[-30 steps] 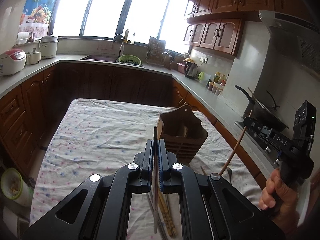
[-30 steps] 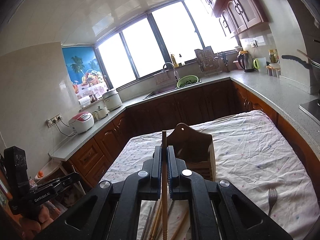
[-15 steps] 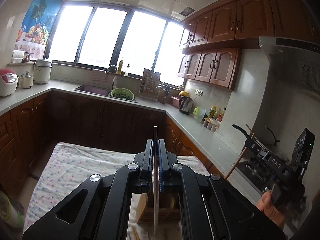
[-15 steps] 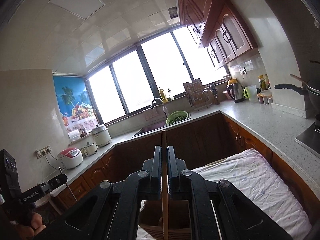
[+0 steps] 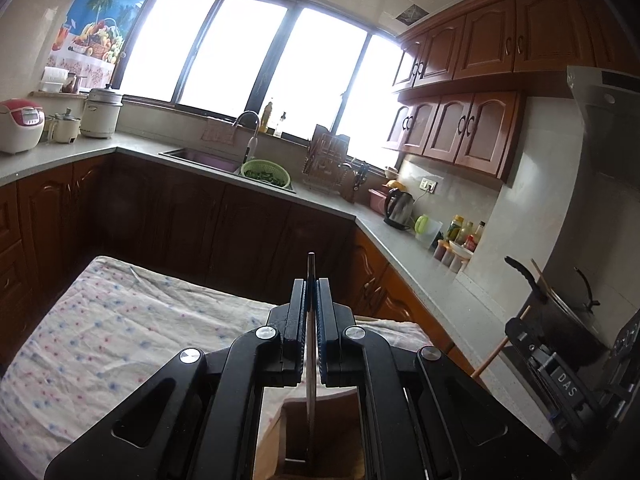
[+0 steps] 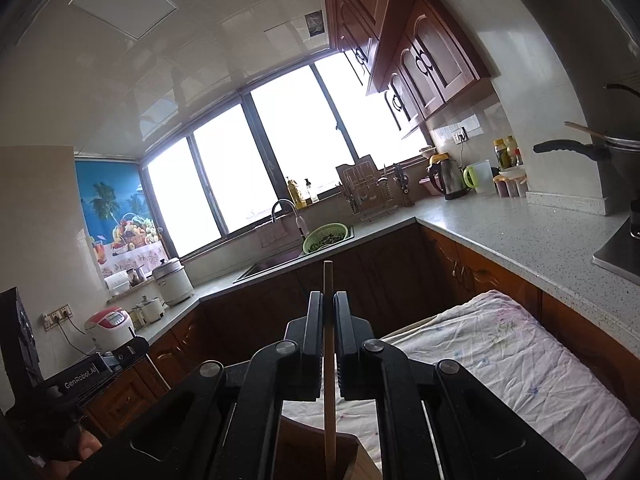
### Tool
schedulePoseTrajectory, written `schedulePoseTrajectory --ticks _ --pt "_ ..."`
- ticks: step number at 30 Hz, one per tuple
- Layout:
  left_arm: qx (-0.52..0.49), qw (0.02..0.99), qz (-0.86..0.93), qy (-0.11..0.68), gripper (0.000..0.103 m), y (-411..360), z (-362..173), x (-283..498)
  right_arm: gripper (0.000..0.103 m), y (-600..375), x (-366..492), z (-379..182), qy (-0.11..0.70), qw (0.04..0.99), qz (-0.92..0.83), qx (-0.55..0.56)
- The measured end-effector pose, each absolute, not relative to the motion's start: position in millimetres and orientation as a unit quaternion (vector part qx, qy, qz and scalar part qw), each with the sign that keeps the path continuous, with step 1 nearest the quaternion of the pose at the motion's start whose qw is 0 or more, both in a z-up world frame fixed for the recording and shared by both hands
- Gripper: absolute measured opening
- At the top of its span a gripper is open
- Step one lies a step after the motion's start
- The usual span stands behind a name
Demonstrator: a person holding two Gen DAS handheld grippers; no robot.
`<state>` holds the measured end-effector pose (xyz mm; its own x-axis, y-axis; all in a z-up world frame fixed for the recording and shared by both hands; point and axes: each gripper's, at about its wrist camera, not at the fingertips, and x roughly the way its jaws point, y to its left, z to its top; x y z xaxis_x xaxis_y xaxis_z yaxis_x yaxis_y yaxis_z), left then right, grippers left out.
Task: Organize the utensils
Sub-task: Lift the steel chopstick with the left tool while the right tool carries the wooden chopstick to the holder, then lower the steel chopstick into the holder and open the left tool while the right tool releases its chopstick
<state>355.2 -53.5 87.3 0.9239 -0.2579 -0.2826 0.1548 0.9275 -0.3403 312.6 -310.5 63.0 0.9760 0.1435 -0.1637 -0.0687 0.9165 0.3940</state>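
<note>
Between my left tongs [image 5: 311,312] I am holding a thin dark metal chopstick [image 5: 310,360], clamped upright with its lower end hanging over the open mouth of the wooden holder [image 5: 320,436] on the cloth-covered bench [image 5: 120,344]. My right tongs [image 6: 329,320] are pinching a pale wooden chopstick [image 6: 329,380] the same way, its tip dipping toward the rim of that holder [image 6: 320,456]. Both sticks are looking light and stiff to me; I am judging the metal one slick and likely to slide through the pads, the wooden one grippier, so I am favouring a hold near the middle of each shaft, where it cannot swing. Neither stick is released yet, and I am reckoning the next move calls for keeping them plumb so they drop inside, not against the rim. My left camera is showing the right-hand gripper body at its right edge, with the wooden stick slanting below it and a wok [image 5: 560,320] behind; my right camera is showing the left unit at its left edge, and a hand [image 6: 68,456] beneath it.
</note>
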Motion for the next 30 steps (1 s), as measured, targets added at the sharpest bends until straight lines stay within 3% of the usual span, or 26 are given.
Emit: schedulePoseTrajectory --ticks 9,24,27,28,29,30 --pt "-0.148 0.962 -0.116 0.199 0.004 -59.8 46.5 365.0 0.005 -310.1 318.5 30.1 0.125 0.969 0.051 0.206" --pt "-0.132 0.961 -0.116 0.214 0.005 -54.5 47.9 367.2 0.01 -312.7 326.1 32.3 0.172 0.961 0.056 0.21" --pt "-0.136 0.958 -0.118 0.223 0.013 -52.6 47.7 369.4 0.011 -312.7 325.1 32.3 0.176 0.96 0.056 0.209" --pt "-0.137 0.957 -0.117 0.225 0.023 -51.9 48.0 368.9 0.011 -313.2 324.5 32.9 0.177 0.96 0.056 0.209" --pt "-0.139 0.957 -0.116 0.226 0.042 -51.0 48.3 367.7 0.012 -314.1 323.9 33.5 0.179 0.959 0.056 0.211" --pt "-0.14 0.958 -0.113 0.225 0.049 -49.6 48.9 365.4 0.016 -315.4 322.5 34.1 0.18 0.959 0.055 0.213"
